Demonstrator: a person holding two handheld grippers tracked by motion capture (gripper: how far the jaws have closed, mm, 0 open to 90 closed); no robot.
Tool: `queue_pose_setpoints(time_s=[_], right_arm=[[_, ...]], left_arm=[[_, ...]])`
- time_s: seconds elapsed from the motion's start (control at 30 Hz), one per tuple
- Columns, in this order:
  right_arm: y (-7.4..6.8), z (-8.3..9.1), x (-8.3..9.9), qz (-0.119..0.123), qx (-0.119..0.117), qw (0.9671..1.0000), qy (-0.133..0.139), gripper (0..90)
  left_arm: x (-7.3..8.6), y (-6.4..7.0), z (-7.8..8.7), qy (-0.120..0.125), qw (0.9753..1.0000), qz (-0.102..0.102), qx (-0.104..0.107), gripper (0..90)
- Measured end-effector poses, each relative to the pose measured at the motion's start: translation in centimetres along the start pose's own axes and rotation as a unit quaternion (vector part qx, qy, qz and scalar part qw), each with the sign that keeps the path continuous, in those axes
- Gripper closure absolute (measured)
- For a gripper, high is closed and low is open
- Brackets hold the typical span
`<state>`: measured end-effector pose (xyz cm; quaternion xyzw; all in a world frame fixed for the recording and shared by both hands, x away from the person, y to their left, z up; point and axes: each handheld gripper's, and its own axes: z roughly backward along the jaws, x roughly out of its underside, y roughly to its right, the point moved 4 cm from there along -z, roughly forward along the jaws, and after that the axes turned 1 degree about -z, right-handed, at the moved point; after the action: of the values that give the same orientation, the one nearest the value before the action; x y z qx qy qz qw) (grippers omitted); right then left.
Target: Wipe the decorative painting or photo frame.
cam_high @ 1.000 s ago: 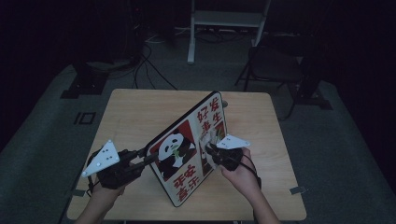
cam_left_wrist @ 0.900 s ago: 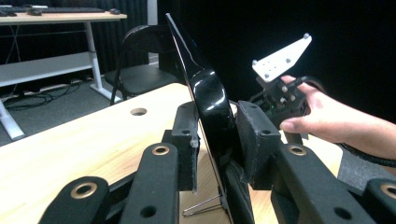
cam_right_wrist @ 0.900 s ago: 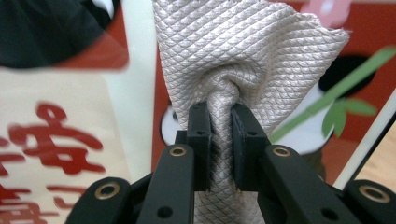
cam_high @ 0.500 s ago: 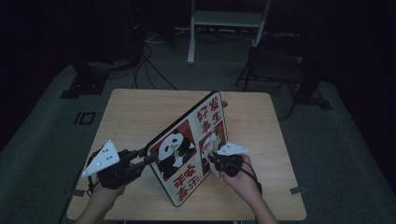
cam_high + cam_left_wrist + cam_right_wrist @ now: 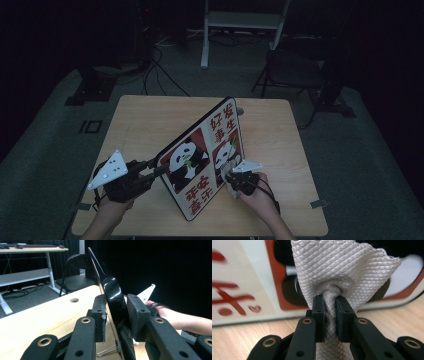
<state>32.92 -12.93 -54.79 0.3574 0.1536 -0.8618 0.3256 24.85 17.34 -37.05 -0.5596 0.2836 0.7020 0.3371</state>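
On the table (image 5: 150, 120), left tongs (image 5: 116, 315) clamp the panda board's (image 5: 202, 160) edge.

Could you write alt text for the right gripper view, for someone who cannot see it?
Two black jaws of the right gripper pinch a bunched grey cloth, which fans out above them against a panda picture board printed in red, black and white. The board stands on a light wooden table.
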Motion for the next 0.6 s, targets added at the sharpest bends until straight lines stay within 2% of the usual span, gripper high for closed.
queue_pose_setpoints(time_s=[0.03, 0.1, 0.2, 0.3, 0.43, 0.6], right_arm=[[0.0, 0.0, 0.0, 0.000, 0.000, 1.0000, 0.000, 79.6], [0.1, -0.6, 1.0, -0.007, -0.002, 0.9998, -0.017, 79.7], [0.2, -0.4, 1.0, -0.013, -0.005, 0.9997, -0.019, 79.8], [0.3, 0.5, 0.3, -0.021, -0.004, 0.9998, 0.001, 79.8], [0.1, 2.6, -1.8, -0.013, 0.000, 0.9990, 0.042, 79.8], [-0.8, 5.8, -5.0, -0.003, -0.010, 0.9945, 0.104, 79.8]], left_arm=[[0.0, 0.0, 0.0, 0.000, 1.0000, 0.000, 0.000, 70.8], [0.0, 0.0, 0.0, 0.000, 1.0000, 0.001, 0.001, 70.8], [0.0, 0.0, 0.0, 0.001, 1.0000, 0.002, 0.001, 70.9], [0.0, -0.1, 0.0, 0.001, 1.0000, 0.002, 0.002, 70.9], [0.0, -0.1, 0.0, 0.001, 1.0000, 0.002, 0.002, 71.0], [0.1, -0.1, -0.1, 0.000, 1.0000, 0.002, 0.003, 71.1]])
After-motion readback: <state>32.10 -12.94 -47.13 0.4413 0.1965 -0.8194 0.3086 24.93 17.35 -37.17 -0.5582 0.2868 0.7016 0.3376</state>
